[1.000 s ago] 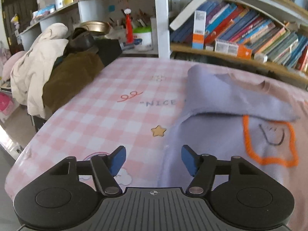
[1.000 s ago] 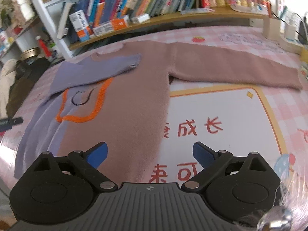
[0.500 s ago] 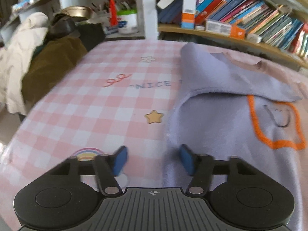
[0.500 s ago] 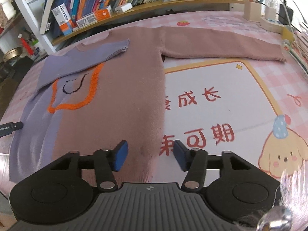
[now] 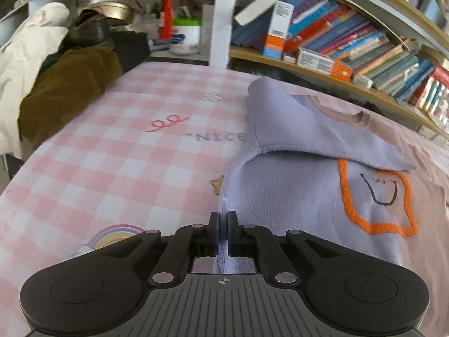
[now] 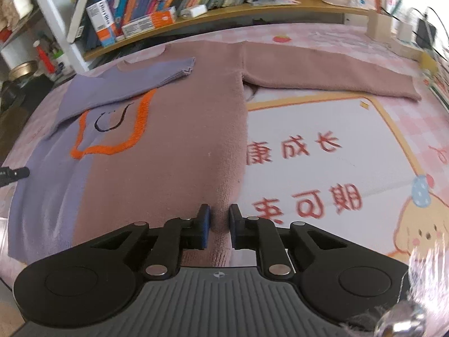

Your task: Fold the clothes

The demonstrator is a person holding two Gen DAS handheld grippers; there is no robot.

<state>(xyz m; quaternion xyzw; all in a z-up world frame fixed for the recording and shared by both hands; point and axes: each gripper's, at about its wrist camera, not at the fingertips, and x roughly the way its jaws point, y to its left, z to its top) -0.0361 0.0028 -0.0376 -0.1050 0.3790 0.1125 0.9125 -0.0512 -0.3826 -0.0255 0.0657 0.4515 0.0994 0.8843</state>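
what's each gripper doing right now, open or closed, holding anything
Left gripper: closed, pinching the lilac side edge of the sweater near its hem.
Right gripper: closed on a bunched fold at the sweater's pink hem edge.

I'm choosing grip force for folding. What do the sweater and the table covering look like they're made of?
The sweater looks like a soft knit, probably wool or acrylic: fine ribbed rows show near the hem pinched by the right gripper, with a fuzzy matte surface. The table covering looks like smooth printed fabric or vinyl; which one is unclear.
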